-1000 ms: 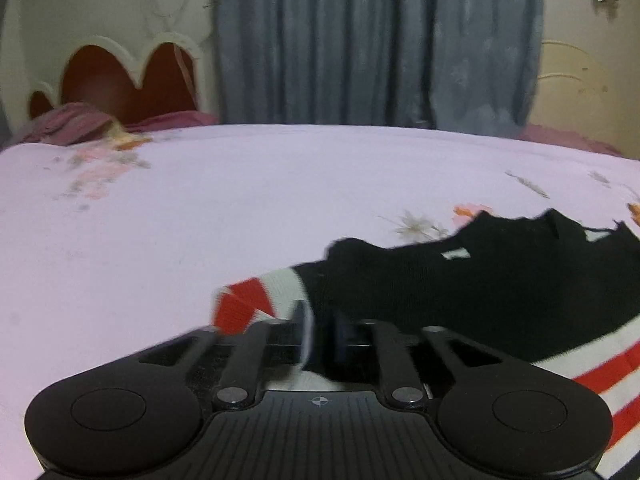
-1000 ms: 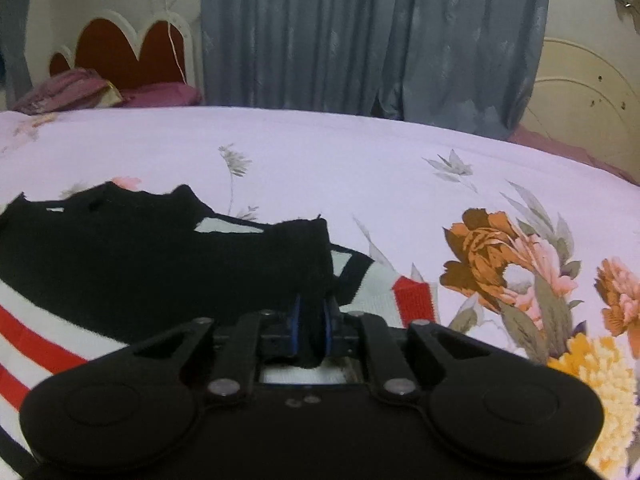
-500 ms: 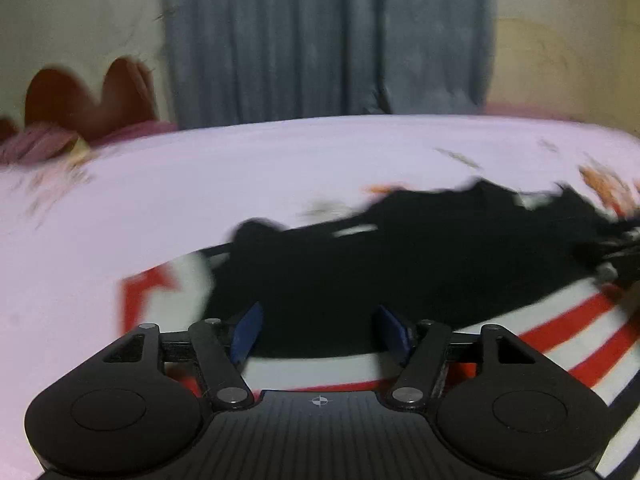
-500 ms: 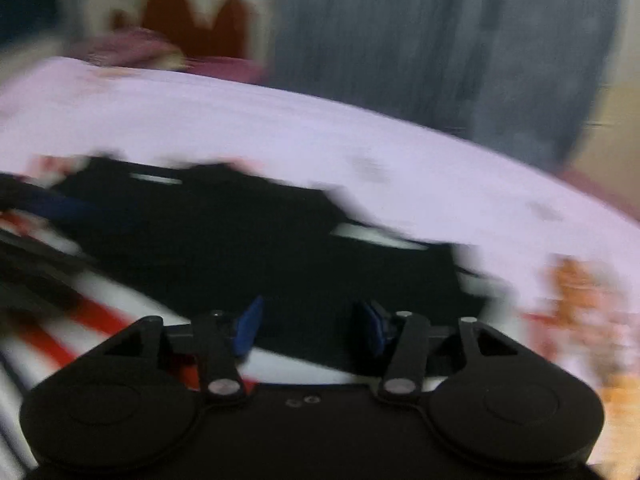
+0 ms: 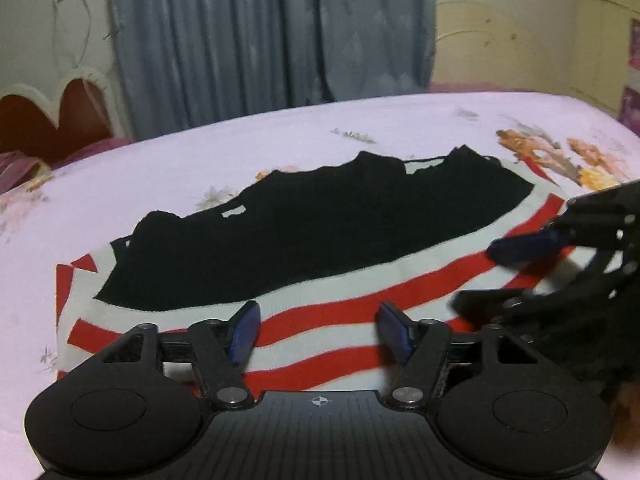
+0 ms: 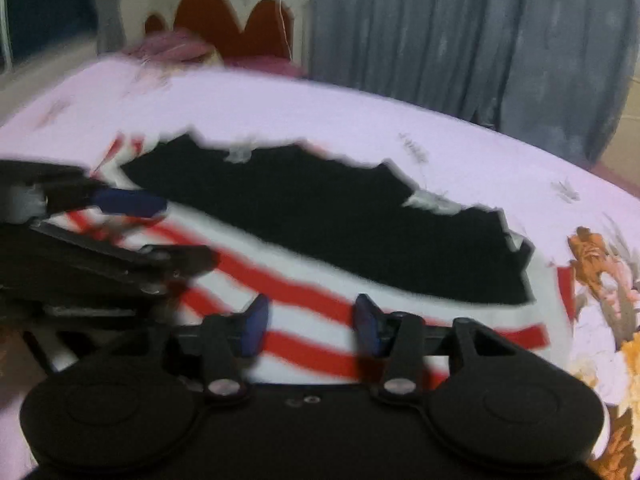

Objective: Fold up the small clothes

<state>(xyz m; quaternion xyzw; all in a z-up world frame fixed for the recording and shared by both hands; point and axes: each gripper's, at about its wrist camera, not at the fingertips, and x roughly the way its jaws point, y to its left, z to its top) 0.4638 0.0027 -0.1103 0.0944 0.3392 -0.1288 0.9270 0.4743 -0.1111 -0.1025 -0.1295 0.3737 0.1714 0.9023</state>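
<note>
A small garment (image 5: 312, 240) lies flat on the bed, black across its far part with red and white stripes nearer me. It also shows in the right wrist view (image 6: 340, 224). My left gripper (image 5: 319, 334) is open and empty, raised over the striped near edge. My right gripper (image 6: 310, 326) is open and empty over the same striped part. The right gripper shows at the right of the left wrist view (image 5: 560, 264). The left gripper shows at the left of the right wrist view (image 6: 120, 232). Both sleeves lie folded inward over the garment's body.
The pink floral bedsheet (image 5: 200, 168) spreads around the garment. A red scalloped headboard (image 6: 224, 20) with a pink pillow (image 6: 176, 46) stands at the far end. Grey curtains (image 5: 272, 40) hang behind the bed.
Both grippers were shut on the black sleeve ends a second ago. They have let go, opened, and drawn back toward the striped near edge, closer to each other.
</note>
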